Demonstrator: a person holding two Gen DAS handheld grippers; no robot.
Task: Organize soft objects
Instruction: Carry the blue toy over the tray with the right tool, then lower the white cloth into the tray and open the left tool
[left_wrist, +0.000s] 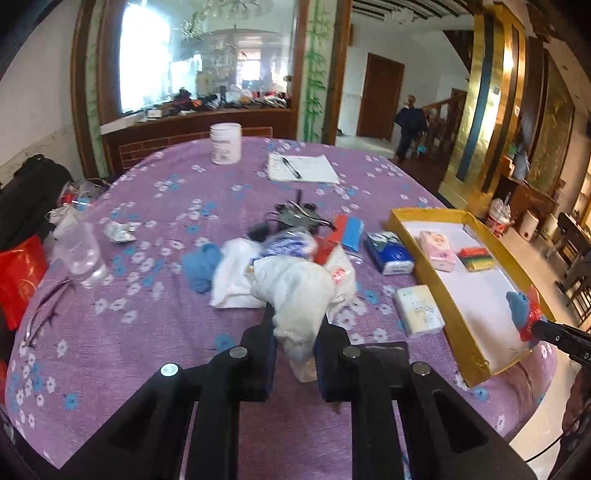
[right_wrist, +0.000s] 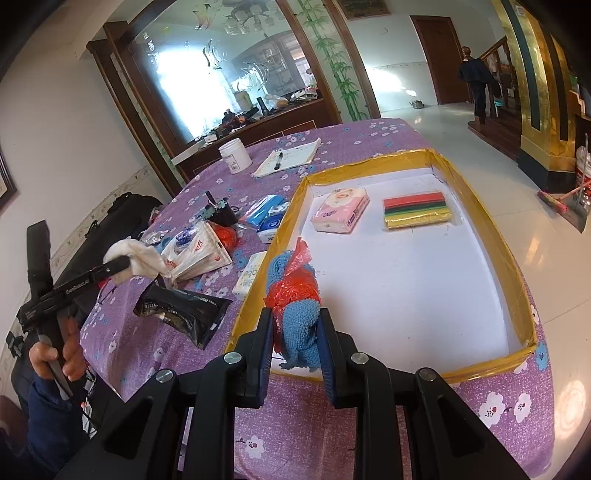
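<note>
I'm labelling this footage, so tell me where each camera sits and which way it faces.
Left wrist: on the left gripper, facing across the table; own fingers clamp a white cloth.
Right wrist: on the right gripper, facing the tray; own fingers clamp a blue cloth; a hand shows.
Shared: tray, both cloths, each other's gripper.

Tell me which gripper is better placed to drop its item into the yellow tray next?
Right. The right gripper holds the blue cloth over the tray; the left gripper, holding a white cloth, is beside it.
</note>
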